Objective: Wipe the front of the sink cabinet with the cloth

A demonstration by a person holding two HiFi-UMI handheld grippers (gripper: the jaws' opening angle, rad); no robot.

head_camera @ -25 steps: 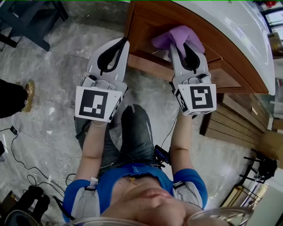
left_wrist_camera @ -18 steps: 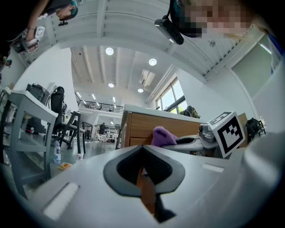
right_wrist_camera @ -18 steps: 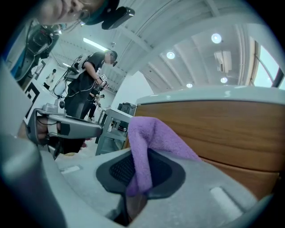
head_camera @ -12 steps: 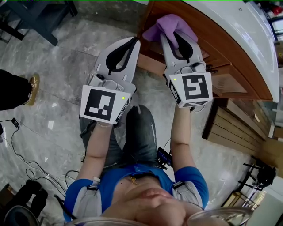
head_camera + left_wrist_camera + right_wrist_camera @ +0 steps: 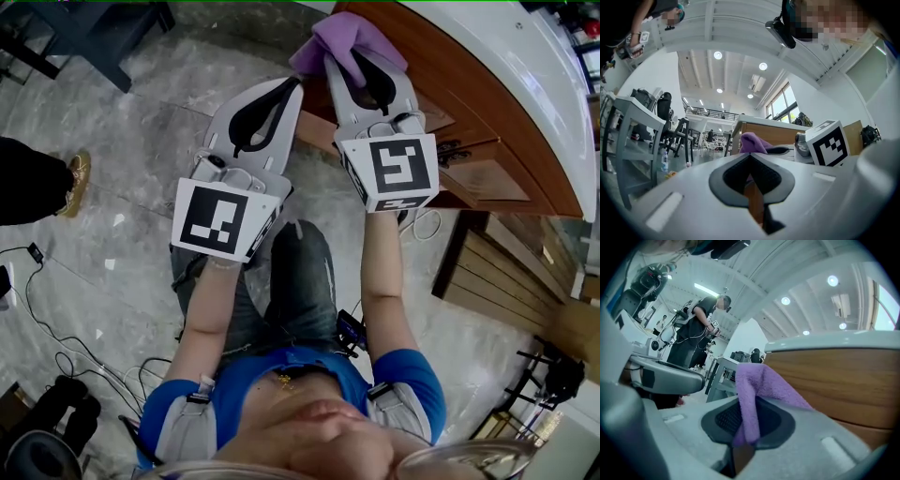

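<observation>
At the left, the left gripper [image 5: 289, 86] is held over the grey floor [image 5: 122, 169], with its jaws brought together and nothing between them. Just to its right, the right gripper [image 5: 342, 58] is clamped on the purple cloth [image 5: 342, 33]. The cloth is bunched past the jaw tips at the left end of the wooden sink cabinet [image 5: 487, 127], below the white countertop [image 5: 506, 47].

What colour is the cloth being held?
Purple; the cloth shows best in the right gripper view.
</observation>
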